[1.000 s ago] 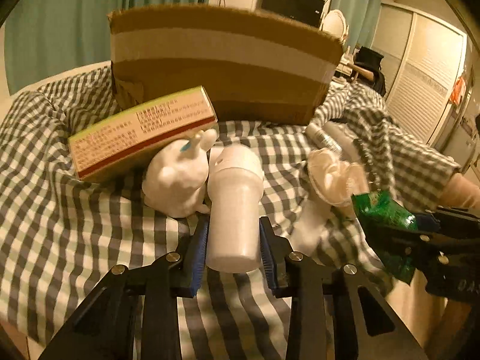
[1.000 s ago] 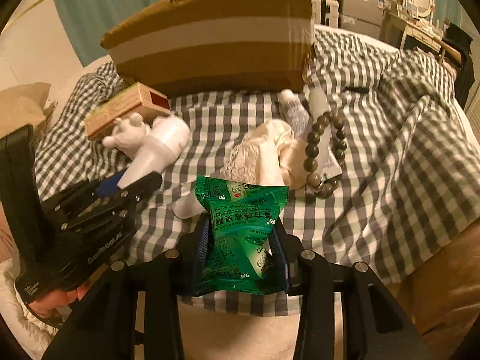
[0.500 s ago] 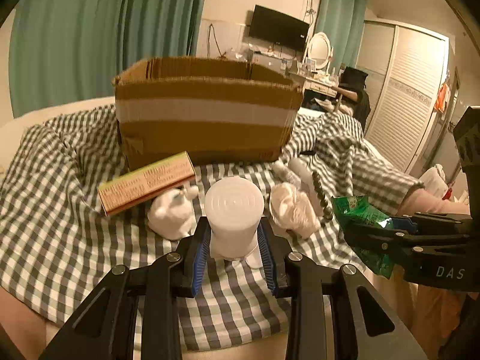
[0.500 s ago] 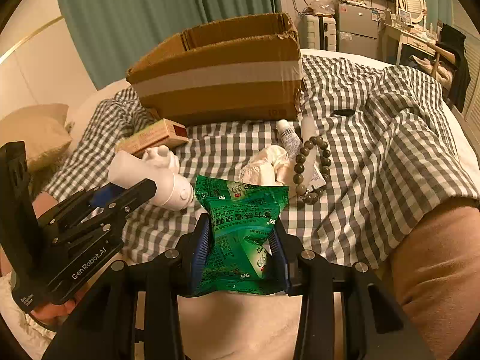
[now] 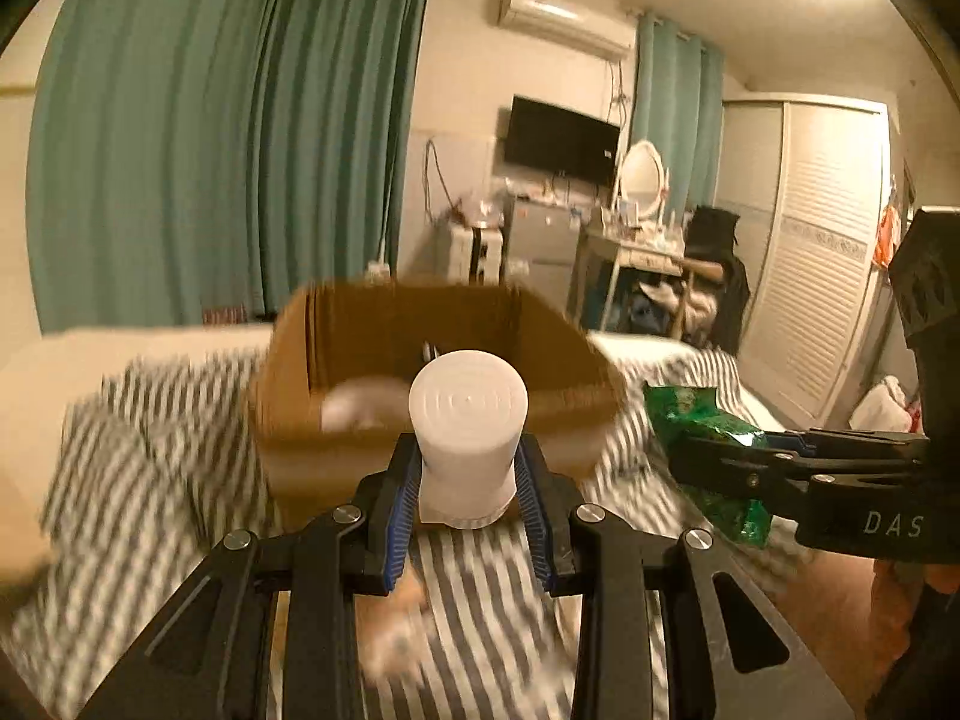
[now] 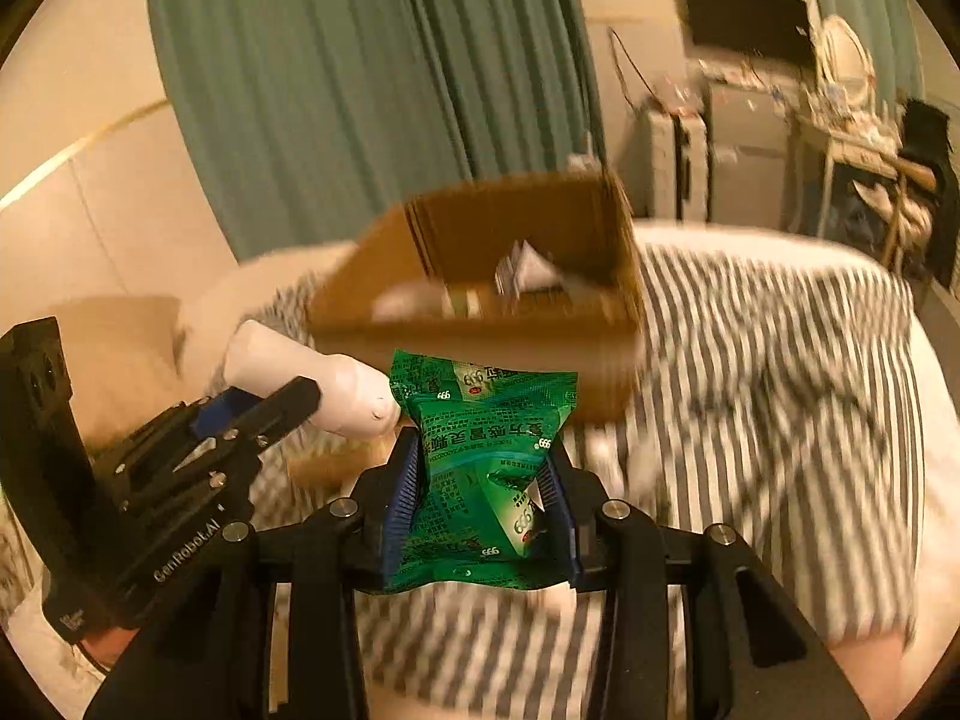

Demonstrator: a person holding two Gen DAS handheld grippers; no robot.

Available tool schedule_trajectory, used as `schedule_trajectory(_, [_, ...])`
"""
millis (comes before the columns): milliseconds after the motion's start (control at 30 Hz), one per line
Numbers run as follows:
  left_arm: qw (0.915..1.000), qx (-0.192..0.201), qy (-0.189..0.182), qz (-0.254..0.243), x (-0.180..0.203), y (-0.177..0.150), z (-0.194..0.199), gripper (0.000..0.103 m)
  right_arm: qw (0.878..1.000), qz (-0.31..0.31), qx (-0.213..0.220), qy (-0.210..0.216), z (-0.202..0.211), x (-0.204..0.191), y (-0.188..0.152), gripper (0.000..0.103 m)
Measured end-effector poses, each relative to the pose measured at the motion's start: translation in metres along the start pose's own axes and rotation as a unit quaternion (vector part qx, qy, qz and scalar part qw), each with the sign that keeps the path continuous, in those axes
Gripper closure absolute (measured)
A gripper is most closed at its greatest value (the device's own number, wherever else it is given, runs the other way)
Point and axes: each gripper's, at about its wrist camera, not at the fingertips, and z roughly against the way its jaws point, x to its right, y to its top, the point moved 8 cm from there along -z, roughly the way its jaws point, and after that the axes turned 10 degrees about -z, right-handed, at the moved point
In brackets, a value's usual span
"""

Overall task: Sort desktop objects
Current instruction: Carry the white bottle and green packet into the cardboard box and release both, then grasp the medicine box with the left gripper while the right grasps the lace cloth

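Two grippers: left gripper (image 5: 468, 504) clamped on one white bottle (image 5: 468, 438), right gripper (image 6: 483, 504) clamped on one green packet (image 6: 480, 474), before one open cardboard box (image 5: 564, 414) on checked cloth (image 6: 780, 372).

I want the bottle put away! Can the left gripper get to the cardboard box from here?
Probably yes. The left gripper holds the white bottle clear of the bed, and the cardboard box sits right ahead with its top open. Nothing shows in between.
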Motion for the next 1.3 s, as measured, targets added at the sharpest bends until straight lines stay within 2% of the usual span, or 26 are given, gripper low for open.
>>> schedule_trajectory(133, [0.9999, 0.01, 0.012, -0.001, -0.019, 0.043, -0.036, 0.071, 1.0, 0.012, 0.014, 0.007, -0.03, -0.008, 0.055, 0.065])
schedule_trajectory(233, [0.9997, 0.008, 0.02, -0.008, -0.031, 0.057, -0.062, 0.071, 0.999, 0.029, 0.012, 0.011, -0.055, -0.011, 0.083, 0.065])
schedule_trajectory(367, [0.9996, -0.008, 0.023, -0.016, -0.042, 0.056, -0.098, 0.071, 0.999, 0.042, 0.007, 0.001, -0.09, -0.007, 0.105, 0.065])
schedule_trajectory(467, [0.9993, -0.026, 0.025, -0.013, -0.048, 0.044, -0.12, 0.067, 1.0, 0.026, -0.012, 0.007, -0.113, 0.002, 0.106, 0.061])
schedule_trajectory(500, [0.9989, -0.037, 0.026, -0.014, -0.051, 0.039, -0.127, 0.054, 0.999, 0.022, -0.025, 0.009, -0.12, 0.005, 0.104, 0.048])
schedule_trajectory(533, [0.9981, -0.054, 0.025, -0.013, -0.052, 0.033, -0.135, 0.03, 0.999, 0.015, -0.032, 0.008, -0.123, 0.01, 0.102, 0.032])
schedule_trajectory(600, [0.9967, -0.075, 0.031, -0.002, -0.057, 0.026, -0.143, 0.014, 1.0, 0.0, -0.029, 0.001, -0.121, 0.02, 0.102, 0.027])
schedule_trajectory(767, [0.9967, -0.07, 0.031, 0.027, -0.06, 0.023, -0.124, 0.012, 1.0, -0.018, -0.01, -0.009, -0.09, 0.032, 0.1, 0.027])
schedule_trajectory(933, [0.9969, -0.061, 0.05, -0.003, -0.054, 0.025, -0.075, 0.008, 0.999, -0.014, 0.024, -0.023, -0.041, 0.035, 0.089, 0.022])
schedule_trajectory(1000, [0.9959, -0.059, 0.065, -0.022, -0.057, 0.022, -0.055, 0.0, 0.999, -0.001, 0.033, -0.029, -0.022, 0.033, 0.076, 0.021])
schedule_trajectory(1133, [0.994, -0.049, 0.086, -0.048, -0.051, -0.002, -0.007, 0.0, 0.998, 0.018, 0.047, -0.048, 0.005, 0.029, 0.04, 0.021])
schedule_trajectory(1300, [0.9926, -0.066, 0.094, -0.037, -0.045, -0.046, 0.017, 0.0, 0.997, 0.017, 0.041, -0.059, 0.012, 0.025, -0.012, 0.021])
